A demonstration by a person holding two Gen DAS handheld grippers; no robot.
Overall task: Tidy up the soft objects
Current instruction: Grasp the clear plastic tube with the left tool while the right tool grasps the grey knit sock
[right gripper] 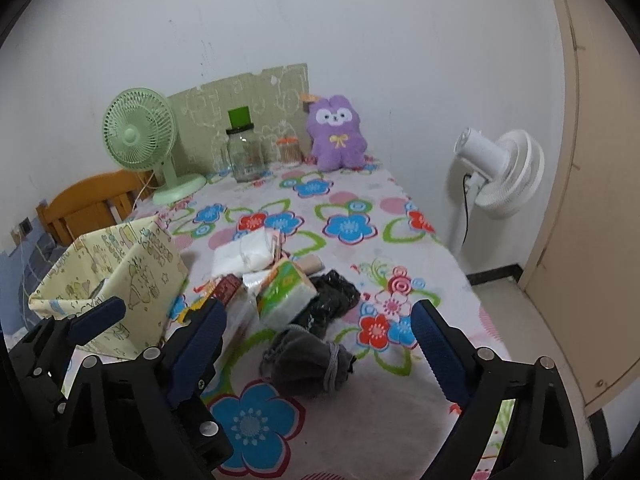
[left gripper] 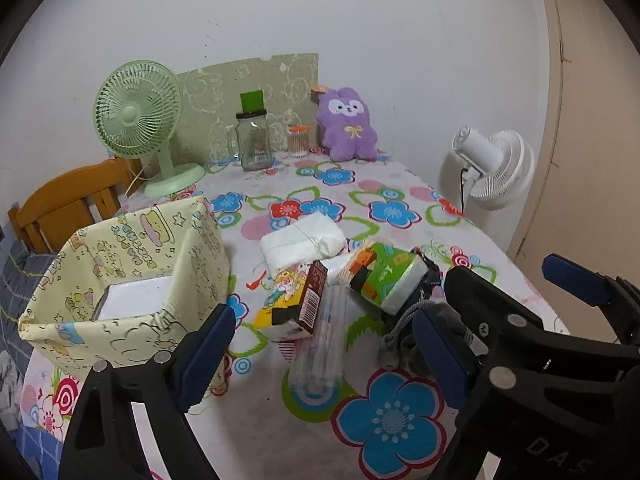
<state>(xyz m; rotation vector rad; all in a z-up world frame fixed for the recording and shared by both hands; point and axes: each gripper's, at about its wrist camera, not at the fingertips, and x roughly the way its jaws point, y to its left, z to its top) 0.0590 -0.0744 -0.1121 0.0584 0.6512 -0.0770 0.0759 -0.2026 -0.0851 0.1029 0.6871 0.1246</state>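
We see left gripper (left gripper: pixel 320 344) jaws wide, holding nothing, above clear tube (left gripper: pixel 320 344) on table (left gripper: pixel 400 208). Right gripper (right gripper: pixel 320 344) also wide, empty, over grey pouch (right gripper: pixel 308 360). Yellow box (left gripper: pixel 120 272) at left, only white base visible inside. Tissue pack (left gripper: pixel 384 280), white bundle (left gripper: pixel 304 242), black cloth (right gripper: pixel 336 296) piled just beside box. We note purple plush (left gripper: pixel 348 124) at far edge.

Glossy flowered tablecloth (right gripper: pixel 352 216), fuzzy purple plush (right gripper: pixel 337 133), clear glass jar (left gripper: pixel 253 142), paper-wrapped box (left gripper: pixel 132 280), wooden chair (left gripper: pixel 72 196)
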